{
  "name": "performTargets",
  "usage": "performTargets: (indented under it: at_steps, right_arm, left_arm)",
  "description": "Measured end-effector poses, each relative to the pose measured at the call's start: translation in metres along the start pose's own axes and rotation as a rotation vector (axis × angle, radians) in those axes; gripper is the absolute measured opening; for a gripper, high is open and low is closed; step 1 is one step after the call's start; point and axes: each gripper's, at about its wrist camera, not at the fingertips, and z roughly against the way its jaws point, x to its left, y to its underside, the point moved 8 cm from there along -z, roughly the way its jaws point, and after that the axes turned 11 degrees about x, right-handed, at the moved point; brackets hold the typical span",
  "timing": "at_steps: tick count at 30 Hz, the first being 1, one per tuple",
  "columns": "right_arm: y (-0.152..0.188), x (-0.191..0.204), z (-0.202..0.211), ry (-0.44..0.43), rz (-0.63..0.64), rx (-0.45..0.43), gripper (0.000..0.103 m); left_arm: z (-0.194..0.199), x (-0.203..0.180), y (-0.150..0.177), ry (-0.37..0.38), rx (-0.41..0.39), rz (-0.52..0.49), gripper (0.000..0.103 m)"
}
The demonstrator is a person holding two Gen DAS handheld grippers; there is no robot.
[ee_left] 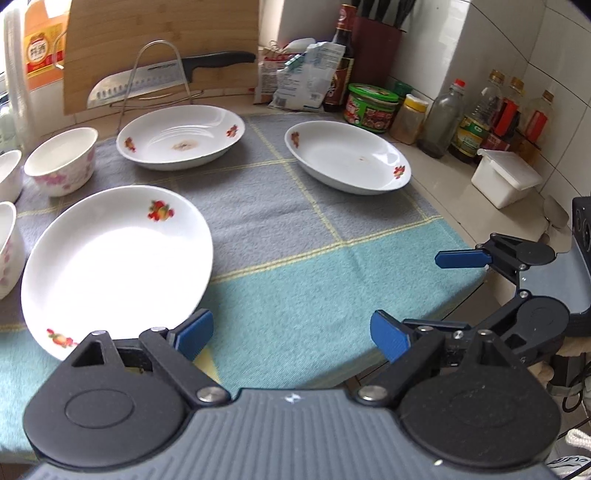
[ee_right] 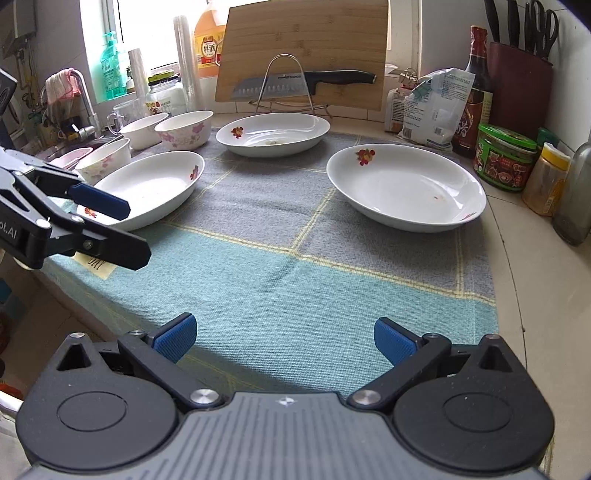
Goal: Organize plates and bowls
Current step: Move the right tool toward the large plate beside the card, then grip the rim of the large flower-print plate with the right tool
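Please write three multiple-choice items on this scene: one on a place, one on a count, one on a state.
1. Where is the knife?
A. On a wire rack against the cutting board
B. In a plate
C. On the cloth

2. How many plates lie on the cloth?
A. One
B. Three
C. Five

3. How is the left gripper?
A. Shut on a plate
B. Shut on a bowl
C. Open, empty

Key: 1 A, the blade rests across the rack before the board. 2 B, near plate, far plate, right plate. 3 C, its fingers stand apart over bare cloth.

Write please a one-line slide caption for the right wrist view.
Open right tongs hover over the checked cloth; three white plates and the open left tongs lie ahead.
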Motion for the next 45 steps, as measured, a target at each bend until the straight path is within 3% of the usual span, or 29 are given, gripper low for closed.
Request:
performTargets:
  at_steps: [10,19,25,30,38,45]
  right_arm:
    - [-0.030,0.034,-0.024,-0.096,0.000,-0.004,0.103]
    - [-0.054,0.068,-0.046,-0.151,0.008,0.019,0.103]
    - [-0.067,0.089,-0.062,-0.182,-0.003,0.043,0.103]
    - [-0.080,0.108,-0.074,-0.190,0.005,0.061,0.103]
    - [-0.100,0.126,-0.092,-0.219,-0.034,0.087,0.103]
    - [-0.111,0.134,-0.105,-0.197,-0.071,0.121,0.103]
  left_arm:
    - [0.014,0.062,0.039,-0.094,0.017,0.130,0.092]
    - [0.008,0.111,0.055,-0.140,0.053,0.151,0.092]
    - [0.001,0.126,0.055,-0.148,0.065,0.084,0.092]
    - [-0.004,0.132,0.050,-0.106,0.042,0.028,0.098]
    - [-0.013,0.137,0.043,-0.105,0.014,-0.147,0.102]
    - [-0.015,0.139,0.040,-0.064,-0.002,-0.225,0.103]
